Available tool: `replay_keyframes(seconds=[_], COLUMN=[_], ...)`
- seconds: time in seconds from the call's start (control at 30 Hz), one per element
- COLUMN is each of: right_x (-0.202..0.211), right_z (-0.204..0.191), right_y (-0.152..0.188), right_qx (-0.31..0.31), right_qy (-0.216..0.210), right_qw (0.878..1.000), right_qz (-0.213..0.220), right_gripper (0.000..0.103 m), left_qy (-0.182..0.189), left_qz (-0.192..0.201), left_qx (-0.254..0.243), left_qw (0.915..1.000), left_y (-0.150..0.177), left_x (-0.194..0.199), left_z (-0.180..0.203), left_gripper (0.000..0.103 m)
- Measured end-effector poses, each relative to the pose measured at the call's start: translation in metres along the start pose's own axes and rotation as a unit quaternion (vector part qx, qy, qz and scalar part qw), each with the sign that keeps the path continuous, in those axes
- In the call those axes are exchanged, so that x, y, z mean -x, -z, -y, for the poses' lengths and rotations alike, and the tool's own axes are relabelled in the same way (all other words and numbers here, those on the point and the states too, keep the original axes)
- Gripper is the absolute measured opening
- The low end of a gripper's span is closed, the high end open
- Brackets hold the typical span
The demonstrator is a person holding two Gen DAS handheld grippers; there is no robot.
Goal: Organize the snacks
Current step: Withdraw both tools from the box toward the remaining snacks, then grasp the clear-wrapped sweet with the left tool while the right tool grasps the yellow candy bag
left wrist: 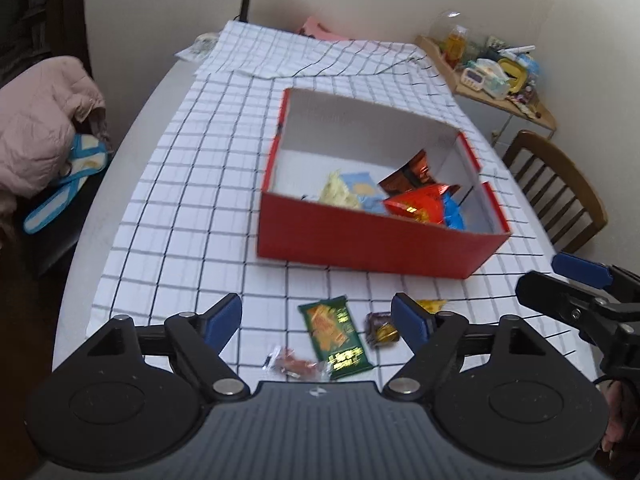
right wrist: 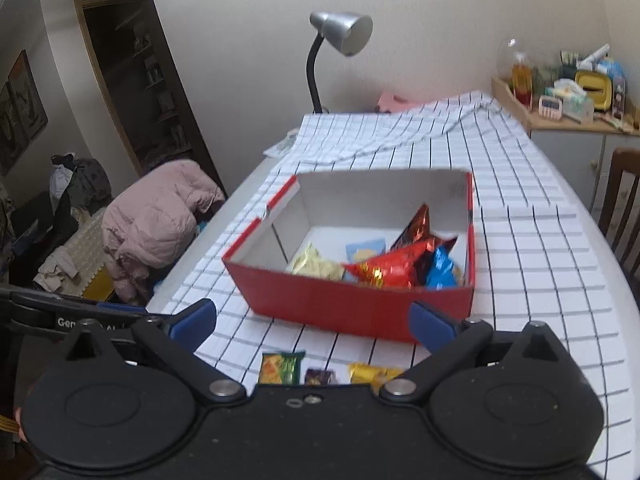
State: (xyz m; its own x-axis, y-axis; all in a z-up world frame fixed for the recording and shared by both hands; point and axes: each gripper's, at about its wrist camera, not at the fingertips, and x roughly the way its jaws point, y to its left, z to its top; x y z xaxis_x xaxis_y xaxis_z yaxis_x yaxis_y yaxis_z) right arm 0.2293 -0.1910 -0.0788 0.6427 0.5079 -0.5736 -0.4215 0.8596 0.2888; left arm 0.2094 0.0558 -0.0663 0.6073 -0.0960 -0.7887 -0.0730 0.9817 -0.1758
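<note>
Red box [left wrist: 372,248] is seen open-topped on the checked cloth [left wrist: 192,184] that covers the bench [left wrist: 132,128]. Several snacks are held inside, bunched toward its near right corner: a pale yellow pack [left wrist: 338,194], a light blue pack [left wrist: 362,188], a dark red foil pack [left wrist: 412,176], an orange-red bag [left wrist: 420,206] and a blue pack [left wrist: 452,212]. Four snacks are left loose on the cloth in front of the box: a green pack [left wrist: 336,338], a small clear-wrapped sweet [left wrist: 296,366] just left of it, a small dark sweet [left wrist: 382,328] just right of it, and a yellow pack [left wrist: 432,304] partly hidden behind a pad. Left gripper [left wrist: 318,318] is held over these loose snacks, jaws released and wide, nothing pressed between the pads; the green pack and dark sweet are seen in the gap, lying flat on the cloth. Right gripper [right wrist: 312,326] is aimed at the near wall of the box, jaws fully spread and empty; from its view the green, dark and yellow snacks are seen at the bottom edge, near the body. Right gripper is also caught at the right edge of the left view. A lamp [right wrist: 340,36] is noted at the far end of the bench, a pink coat [right wrist: 156,216] off its left side, a chair [left wrist: 556,184] to the right. Both views are slightly blurred.
</note>
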Motion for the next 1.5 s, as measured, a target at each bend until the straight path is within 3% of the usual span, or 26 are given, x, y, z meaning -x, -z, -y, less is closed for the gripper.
replay_keyframes(seconds=[0.1,0.23,0.4,0.57,0.67,1.0,1.33,1.5], right_x=[-0.010,-0.026,-0.047,-0.064,-0.076,-0.106,-0.124,-0.124], right_z=[0.004,0.025,0.042,0.043,0.040,0.043,0.046,0.045], right_y=[0.007,0.020,0.033,0.041,0.045,0.050,0.052,0.052], right_qx=[-0.013,-0.080,-0.105,-0.092,-0.075,-0.053,-0.045,-0.044], right_qy=[0.034,0.048,0.062,0.061,0.058,0.033,0.013,0.002], right_qw=[0.999,0.994,0.989,0.990,0.990,0.989,0.987,0.989], right_qz=[-0.025,-0.054,-0.082,-0.092,-0.106,-0.138,-0.153,-0.143], right_gripper=[0.103,0.102,0.096,0.094,0.086,0.077,0.070,0.058], left_qy=[-0.011,-0.025,-0.044,-0.068,-0.085,-0.114,-0.112,-0.117], left_qz=[-0.011,-0.030,-0.058,-0.081,-0.092,-0.131,-0.138,-0.137], left_qx=[0.012,0.029,0.047,0.067,0.077,0.169,0.217,0.232], left_qw=[0.9998,0.9988,0.9962,0.9921,0.9892,0.9703,0.9598,0.9560], left_y=[0.007,0.017,0.029,0.036,0.039,0.043,0.039,0.040], left_x=[-0.008,-0.022,-0.043,-0.061,-0.072,-0.101,-0.110,-0.108], left_z=[-0.004,-0.009,-0.013,-0.016,-0.015,-0.021,-0.020,-0.020], left_gripper=[0.082,0.082,0.082,0.082,0.082,0.081,0.067,0.050])
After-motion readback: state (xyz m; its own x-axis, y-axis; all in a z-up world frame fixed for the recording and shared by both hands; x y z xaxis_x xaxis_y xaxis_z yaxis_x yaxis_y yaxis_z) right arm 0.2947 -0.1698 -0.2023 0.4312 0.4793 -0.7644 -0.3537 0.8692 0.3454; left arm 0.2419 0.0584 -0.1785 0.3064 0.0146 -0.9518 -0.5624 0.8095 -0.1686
